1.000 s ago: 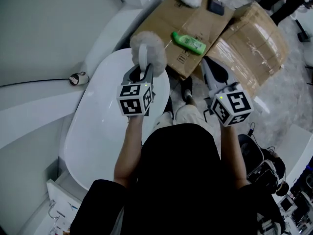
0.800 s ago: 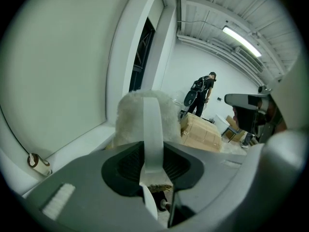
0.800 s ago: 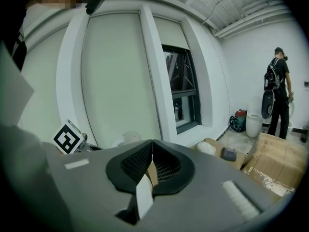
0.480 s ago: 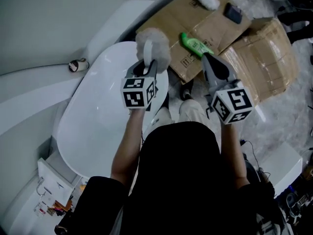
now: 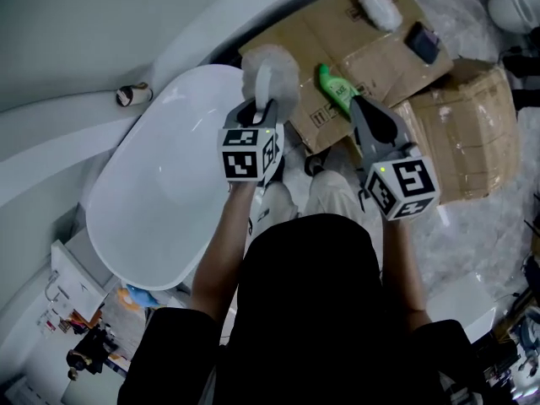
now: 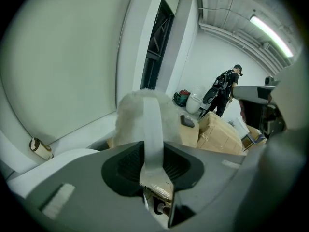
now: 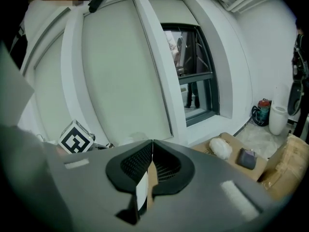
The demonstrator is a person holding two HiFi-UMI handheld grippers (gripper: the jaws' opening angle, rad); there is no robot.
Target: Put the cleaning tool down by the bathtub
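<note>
The left claw point(image 5: 257, 110) is closed on the flat white handle of the tool point(image 5: 268, 76), a fluffy white duster. In the left claw view the handle stands upright between the two dark pads point(image 6: 126, 162), which press on it from both sides, and the fluffy head rises above them. From the head view, the head of the tool is over the far end of the white tub point(image 5: 152, 192), at its rim, just beside the flat cardboard point(image 5: 337, 36) on the floor. The tool hangs only in the claw.

The right claw point(image 5: 363, 106) is held out to the right, over the near edge of the cardboard. Its jaws are together at the tips and there is nothing between them.

On the cardboard lie a green bottle point(image 5: 336, 85), a second fluffy pad point(image 5: 377, 7) and a small dark thing point(image 5: 422, 42). A wrapped box point(image 5: 472, 142) stands to the right of it. A small roll point(image 5: 133, 95) lies on the ledge behind the tub.
</note>
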